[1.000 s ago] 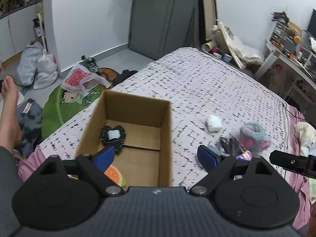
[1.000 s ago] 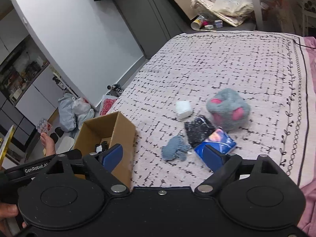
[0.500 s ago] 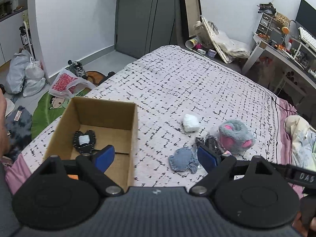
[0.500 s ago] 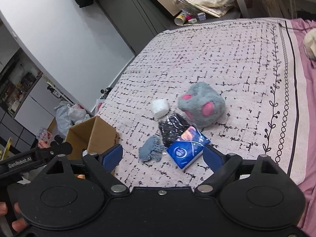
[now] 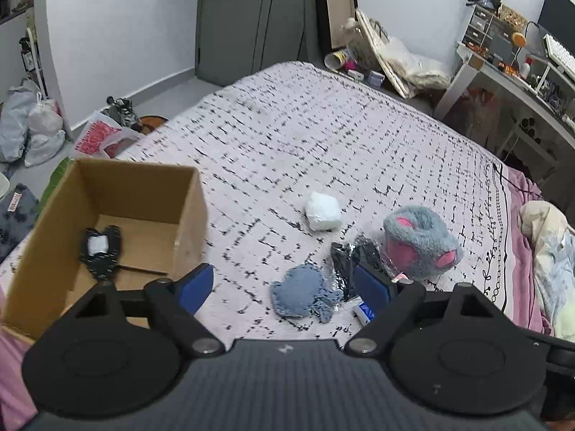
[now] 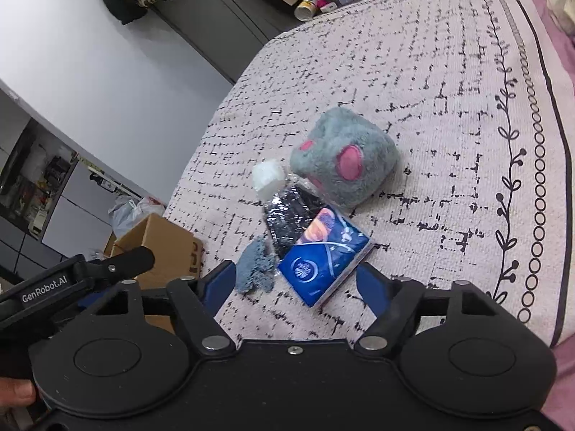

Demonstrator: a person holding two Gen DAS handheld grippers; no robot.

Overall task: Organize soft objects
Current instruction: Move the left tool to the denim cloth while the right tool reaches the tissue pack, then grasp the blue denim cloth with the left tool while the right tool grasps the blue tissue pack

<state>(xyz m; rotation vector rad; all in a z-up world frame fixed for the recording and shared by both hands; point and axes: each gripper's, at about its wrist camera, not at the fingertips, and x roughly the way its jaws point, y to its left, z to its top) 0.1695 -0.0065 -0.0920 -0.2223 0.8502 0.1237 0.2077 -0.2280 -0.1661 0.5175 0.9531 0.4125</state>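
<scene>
A pile of soft things lies on the patterned bedspread [image 5: 323, 136]. It holds a blue-grey knitted cloth [image 5: 302, 294], a black glittery packet [image 5: 354, 262], a white soft cube [image 5: 322, 211], a grey plush with pink patches [image 5: 420, 240] and a blue tissue pack [image 6: 323, 258]. My left gripper [image 5: 284, 287] hovers over the cloth, jaws closing, pads clear of it. My right gripper [image 6: 295, 284] points at the tissue pack. Its jaws are closing with the pack's near end between them, untouched. The cloth [image 6: 253, 269] lies by its left finger.
An open cardboard box [image 5: 187, 194] stands at the bed's left edge with a black item with a white centre [image 5: 100, 251] inside. Bags and clutter lie on the floor [image 5: 32, 129] to the left. A desk [image 5: 503, 79] stands at the right. Crumpled bedding [image 5: 550, 251] lies beyond the plush.
My left gripper swung right, from over the box to over the pile. My right gripper sank toward the tissue pack and rolled, and its jaws narrowed.
</scene>
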